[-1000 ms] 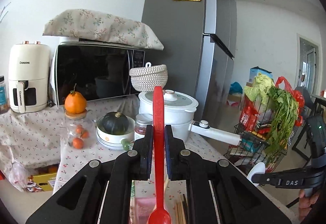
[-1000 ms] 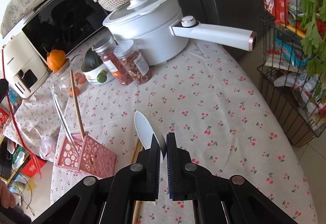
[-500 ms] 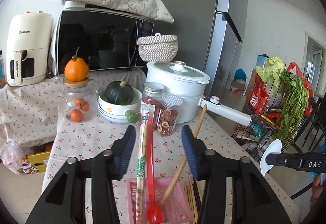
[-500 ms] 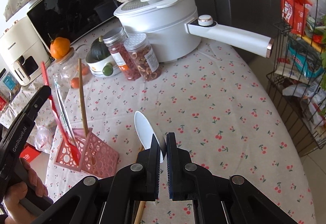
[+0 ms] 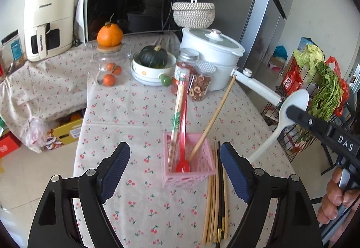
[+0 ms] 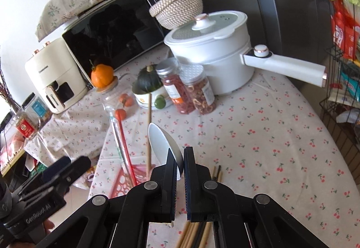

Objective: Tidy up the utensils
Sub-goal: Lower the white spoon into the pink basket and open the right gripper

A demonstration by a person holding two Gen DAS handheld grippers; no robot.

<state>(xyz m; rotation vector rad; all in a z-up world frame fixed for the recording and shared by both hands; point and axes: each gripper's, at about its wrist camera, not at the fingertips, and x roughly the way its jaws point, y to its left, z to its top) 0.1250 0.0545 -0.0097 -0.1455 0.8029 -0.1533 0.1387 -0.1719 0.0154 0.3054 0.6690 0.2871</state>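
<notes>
A pink perforated holder (image 5: 189,178) stands on the cherry-print tablecloth. In it lean a red spoon (image 5: 184,126), wrapped chopsticks (image 5: 177,103) and a wooden stick (image 5: 213,117). My left gripper (image 5: 174,171) is open and empty, just in front of the holder. Loose chopsticks (image 5: 216,198) lie on the cloth to the holder's right. My right gripper (image 6: 178,158) is shut on a white spoon (image 6: 163,142), held in the air right of the holder; it shows in the left wrist view (image 5: 292,101) too.
At the back stand a white pot with a long handle (image 5: 213,49), two jars (image 5: 198,76), a bowl with a squash (image 5: 153,63), a glass jar with oranges (image 5: 110,63), a microwave (image 5: 132,4) and an air fryer (image 5: 49,22). A wire rack of greens (image 5: 319,90) stands right.
My left gripper let go of the red spoon into the pink holder, opened wide and drew back. My right gripper carried the white spoon closer to the holder.
</notes>
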